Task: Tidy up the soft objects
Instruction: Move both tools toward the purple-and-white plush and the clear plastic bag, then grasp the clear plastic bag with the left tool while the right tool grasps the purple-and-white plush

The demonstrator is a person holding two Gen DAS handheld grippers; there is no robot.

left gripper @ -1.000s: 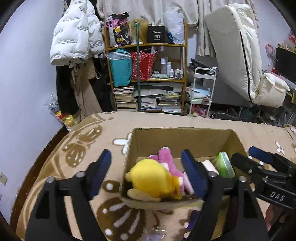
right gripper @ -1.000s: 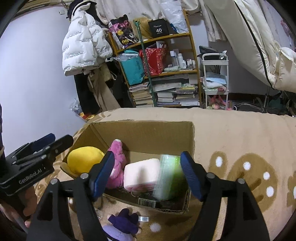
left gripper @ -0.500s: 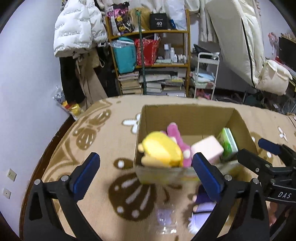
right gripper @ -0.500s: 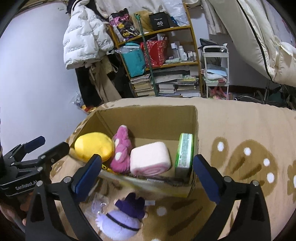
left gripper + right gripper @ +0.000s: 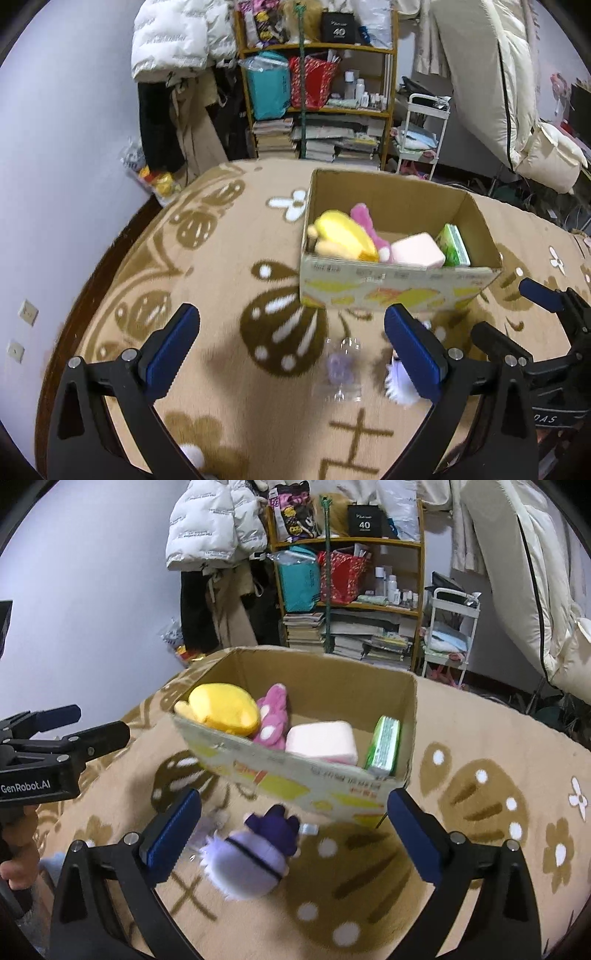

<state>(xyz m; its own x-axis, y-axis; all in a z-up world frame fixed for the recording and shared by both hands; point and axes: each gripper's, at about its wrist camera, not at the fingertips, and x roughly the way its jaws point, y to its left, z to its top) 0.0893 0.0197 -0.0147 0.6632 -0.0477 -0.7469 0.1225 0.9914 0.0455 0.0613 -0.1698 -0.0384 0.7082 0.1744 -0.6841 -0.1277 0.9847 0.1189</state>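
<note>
A cardboard box (image 5: 399,291) (image 5: 314,786) stands on the patterned carpet and holds a yellow plush (image 5: 340,234) (image 5: 225,709), a pink plush (image 5: 365,225) (image 5: 273,716), a pink soft block (image 5: 417,253) (image 5: 321,742) and a green tissue pack (image 5: 456,245) (image 5: 384,746). A purple and white plush (image 5: 251,856) (image 5: 397,384) lies on the carpet in front of the box. My left gripper (image 5: 288,354) is open and empty above the carpet. My right gripper (image 5: 293,834) is open and empty, above the purple plush.
A small clear plastic packet (image 5: 341,369) lies on the carpet beside the purple plush. A cluttered shelf (image 5: 317,99) with books, a white trolley (image 5: 424,129) and a propped mattress (image 5: 491,74) stand behind. The wall (image 5: 55,147) is at the left.
Both grippers have pulled back and up from the box. The purple plush on the carpet has come into full view under the right gripper.
</note>
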